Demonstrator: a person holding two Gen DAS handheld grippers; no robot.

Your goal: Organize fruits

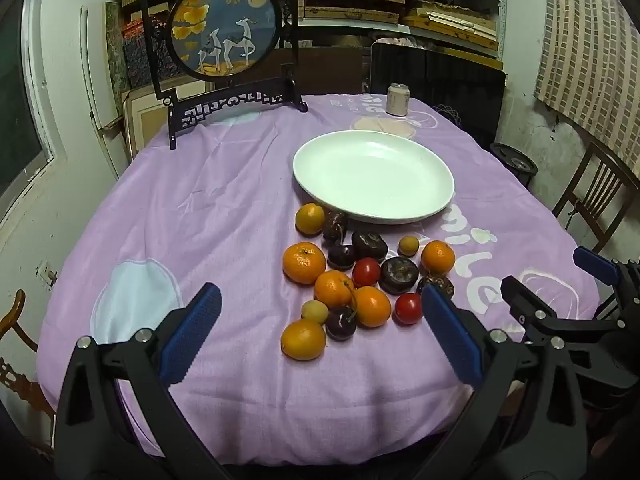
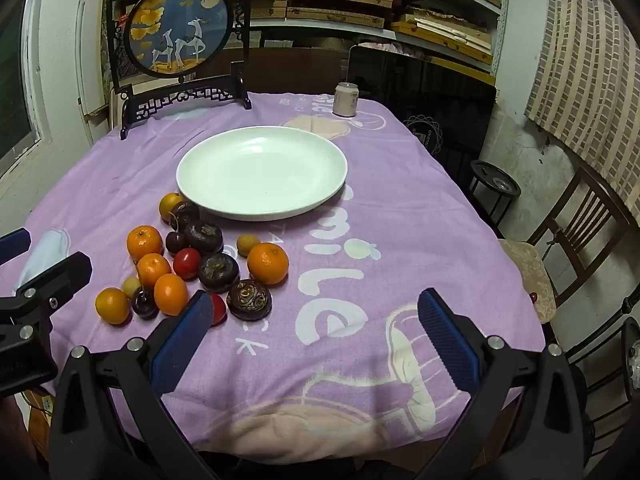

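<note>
A pile of fruit lies on the purple tablecloth in front of an empty white plate [image 1: 374,176] [image 2: 262,172]. It holds several oranges [image 1: 304,262] [image 2: 268,263], dark brown mangosteens [image 1: 399,275] [image 2: 249,299], dark cherries [image 1: 341,323], red tomatoes [image 1: 408,308] [image 2: 187,263] and small yellow fruits [image 1: 408,245]. My left gripper [image 1: 320,340] is open and empty, just short of the nearest orange [image 1: 303,339]. My right gripper [image 2: 316,344] is open and empty, to the right of the pile over bare cloth. Its left finger hides part of a tomato.
A framed round deer picture on a black stand [image 1: 224,32] [image 2: 178,32] stands at the table's back left. A drink can [image 1: 397,99] [image 2: 346,99] stands at the back edge. Wooden chairs [image 2: 576,236] and a black stool [image 2: 494,186] stand to the right.
</note>
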